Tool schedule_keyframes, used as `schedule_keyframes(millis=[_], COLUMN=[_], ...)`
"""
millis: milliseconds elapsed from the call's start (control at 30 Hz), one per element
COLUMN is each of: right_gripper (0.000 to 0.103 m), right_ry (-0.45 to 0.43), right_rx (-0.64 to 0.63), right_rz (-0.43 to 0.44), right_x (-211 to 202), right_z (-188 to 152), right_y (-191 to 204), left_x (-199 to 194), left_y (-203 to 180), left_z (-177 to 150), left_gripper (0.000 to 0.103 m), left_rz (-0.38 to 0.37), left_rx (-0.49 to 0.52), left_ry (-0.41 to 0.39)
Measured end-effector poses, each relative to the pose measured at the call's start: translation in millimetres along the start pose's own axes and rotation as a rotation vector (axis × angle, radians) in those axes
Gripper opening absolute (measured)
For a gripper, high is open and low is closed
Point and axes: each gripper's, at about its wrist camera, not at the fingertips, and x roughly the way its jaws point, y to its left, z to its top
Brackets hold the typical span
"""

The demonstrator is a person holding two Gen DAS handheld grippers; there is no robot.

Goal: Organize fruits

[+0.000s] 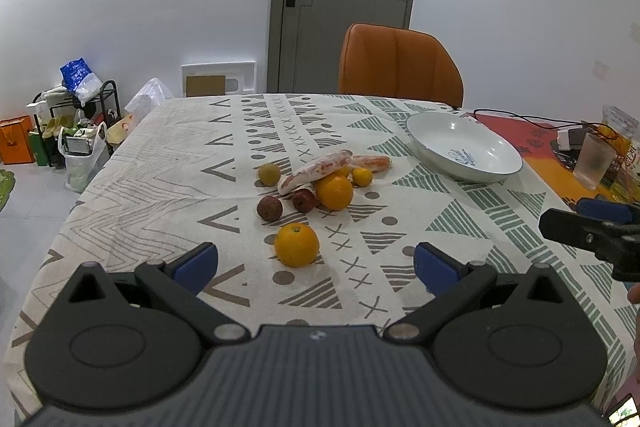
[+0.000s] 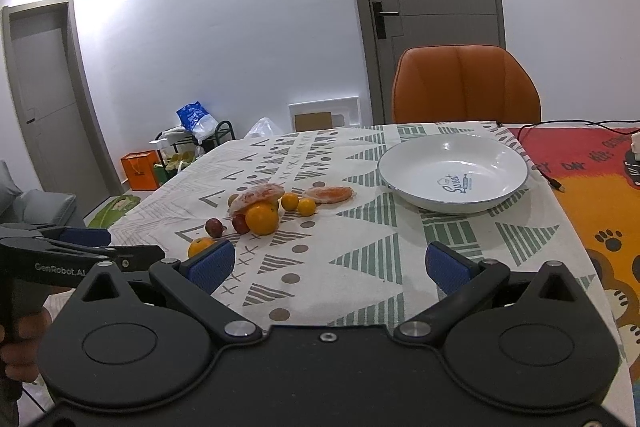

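A pile of fruit lies mid-table on the patterned cloth: a near orange, a larger orange, two dark red fruits, a greenish-brown fruit, small yellow citrus and two plastic-wrapped pieces. An empty white plate sits at the right. My left gripper is open and empty, just short of the near orange. My right gripper is open and empty, above the cloth in front of the plate; the fruit pile lies to its left.
An orange chair stands behind the table's far edge. A plastic cup, snack bags and a cable lie on the red mat at the right. Bags and a shoe rack crowd the floor at the left.
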Motion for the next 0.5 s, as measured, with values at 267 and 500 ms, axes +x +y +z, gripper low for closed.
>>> schedule_keyframes(millis=[267,500], right_gripper=[0.103,0.103], right_ry=[-0.001,-0.002], right_rx=[0.0,-0.001], right_rz=[-0.007,-0.007], right_x=[-2.2,-2.9], right_z=[0.8,0.5], right_y=[-3.3,-3.2], left_x=[-0.4,-1.3], left_y=[-0.6,-1.2], left_z=[0.6,1.7], left_gripper=[0.103,0.103], left_rz=[0.0,-0.002], left_rx=[0.001,0.003], left_ry=[0.001,-0.002])
